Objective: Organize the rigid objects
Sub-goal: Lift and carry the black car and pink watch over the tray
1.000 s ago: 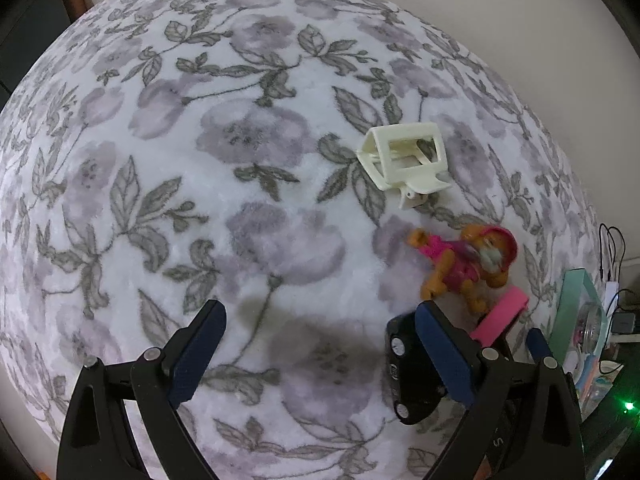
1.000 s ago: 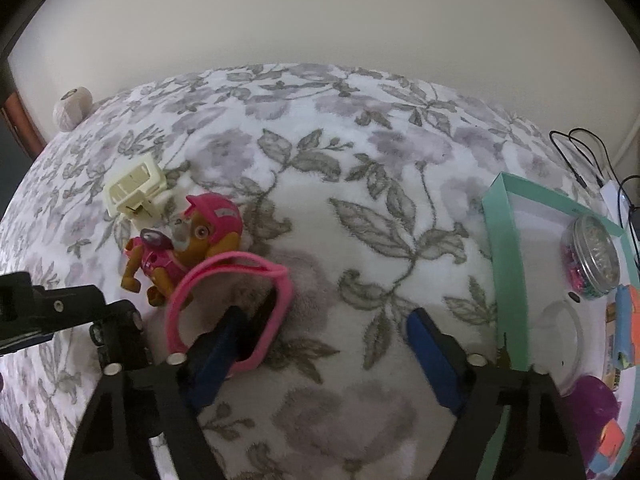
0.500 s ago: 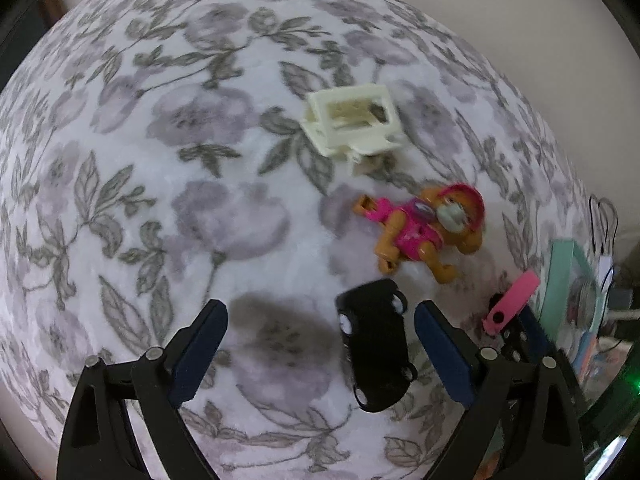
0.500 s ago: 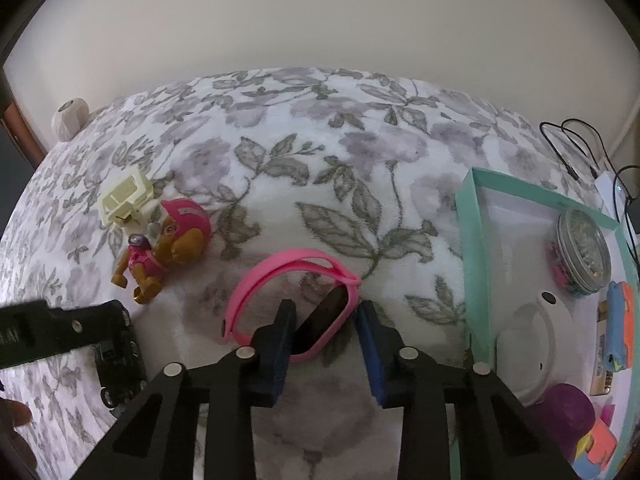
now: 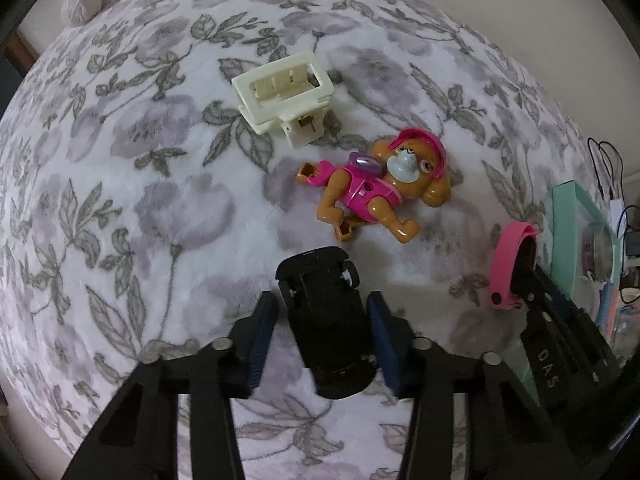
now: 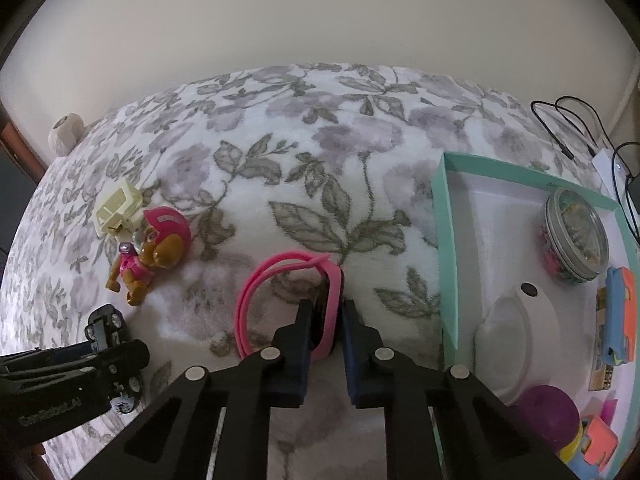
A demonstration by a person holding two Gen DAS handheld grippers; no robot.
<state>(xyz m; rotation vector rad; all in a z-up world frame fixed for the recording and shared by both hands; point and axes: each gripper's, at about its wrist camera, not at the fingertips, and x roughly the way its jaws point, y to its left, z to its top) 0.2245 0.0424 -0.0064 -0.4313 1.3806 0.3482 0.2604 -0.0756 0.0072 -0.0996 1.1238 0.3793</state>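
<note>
Landmark for all places: the teal tray (image 6: 446,248) at the right edge of the flowered blanket (image 6: 304,168).

Nearest the right wrist camera, the right gripper (image 6: 326,320) had just closed its jaws to a narrow gap and pinched the pink wristband (image 6: 280,300) at its thick watch part, just left of the tray's near wall. The band's loop lay on the blanket; not yet lifted, as far as could be judged.

Further left of the tray, the left gripper (image 5: 322,320) pointed down over the black toy car (image 5: 324,320). Its jaws had just been closing and stood narrow, with the car between the blue pads. The right pad looked touching the car's side; a sliver of gap seemed to remain on the left, so a firm grip could not be confirmed.

Beyond the car, well left of the tray, the toy dog (image 5: 376,188) in pink lay on its back, untouched. Farthest from the tray, the cream plastic clip (image 5: 284,96) sat just past the dog, also untouched.

Inside the tray: a round tin (image 6: 576,236), a white lid-like piece (image 6: 516,336), a purple ball (image 6: 548,416) and some coloured bits already placed.

Judged progress: partway. Two items were at pick-up; two were left on the blanket.
</note>
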